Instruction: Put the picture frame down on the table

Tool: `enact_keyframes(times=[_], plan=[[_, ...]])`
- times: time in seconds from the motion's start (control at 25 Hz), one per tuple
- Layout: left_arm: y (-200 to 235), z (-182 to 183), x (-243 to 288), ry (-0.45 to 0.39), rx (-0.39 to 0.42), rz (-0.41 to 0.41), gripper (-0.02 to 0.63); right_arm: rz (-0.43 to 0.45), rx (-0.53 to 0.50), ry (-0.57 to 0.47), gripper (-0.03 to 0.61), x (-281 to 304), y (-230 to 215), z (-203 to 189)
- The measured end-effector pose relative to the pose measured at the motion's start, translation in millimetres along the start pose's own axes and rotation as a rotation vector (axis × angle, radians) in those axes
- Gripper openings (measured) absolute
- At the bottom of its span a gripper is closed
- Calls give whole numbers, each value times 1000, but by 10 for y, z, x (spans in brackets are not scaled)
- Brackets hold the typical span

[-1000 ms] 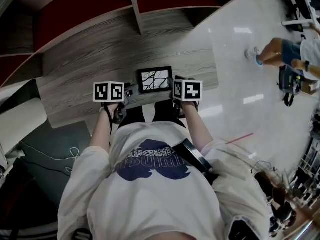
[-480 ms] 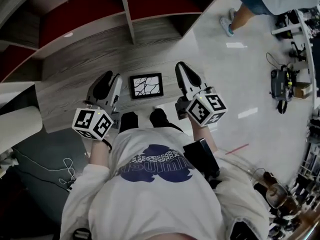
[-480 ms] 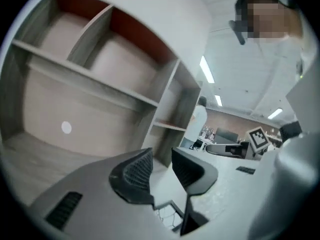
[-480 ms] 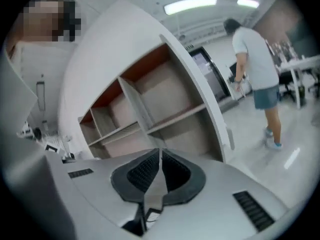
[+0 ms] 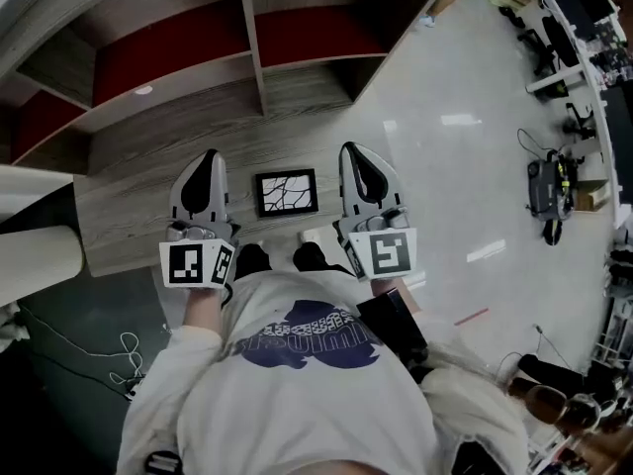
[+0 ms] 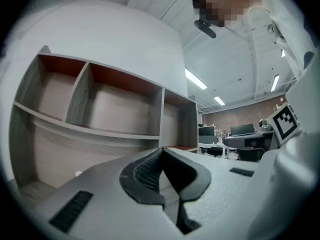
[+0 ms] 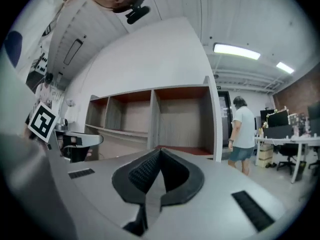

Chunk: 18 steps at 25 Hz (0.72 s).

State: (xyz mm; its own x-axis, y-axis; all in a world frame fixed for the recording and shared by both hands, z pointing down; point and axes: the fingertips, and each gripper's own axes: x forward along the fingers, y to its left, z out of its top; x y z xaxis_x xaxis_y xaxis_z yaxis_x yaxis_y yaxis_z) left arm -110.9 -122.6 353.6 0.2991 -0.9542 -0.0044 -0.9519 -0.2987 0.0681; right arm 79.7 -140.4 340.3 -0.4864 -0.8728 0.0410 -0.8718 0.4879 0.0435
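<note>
The picture frame (image 5: 287, 192) lies flat, face up, on the wooden worktop (image 5: 129, 216), so I judge the put-down step done and the hands to be in the release-and-retreat stage. What is left asks for little: keep both tools clear of the frame so that nothing nudges it, and check that it sits fully on the worktop, not over its near edge.

The left tool (image 5: 209, 156) is just left of the frame and the right tool (image 5: 354, 149) just right of it, with the frame between the 2 and touched by neither. Both point level, toward the shelf unit (image 5: 247, 47) beyond the frame. Each tool's jaws have just been closing and now stand together, with nothing between them, as the left gripper view and the right gripper view show.
</note>
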Motion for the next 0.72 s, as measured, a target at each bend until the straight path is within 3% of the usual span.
enact_keyframes(times=[0.24, 0.72], plan=[[-53, 219, 73, -76, 96, -2, 8, -49, -39, -55, -2, 15, -46, 127], [-101, 345, 245, -120, 147, -27, 8, -80, -57, -105, -2, 96, -36, 254]])
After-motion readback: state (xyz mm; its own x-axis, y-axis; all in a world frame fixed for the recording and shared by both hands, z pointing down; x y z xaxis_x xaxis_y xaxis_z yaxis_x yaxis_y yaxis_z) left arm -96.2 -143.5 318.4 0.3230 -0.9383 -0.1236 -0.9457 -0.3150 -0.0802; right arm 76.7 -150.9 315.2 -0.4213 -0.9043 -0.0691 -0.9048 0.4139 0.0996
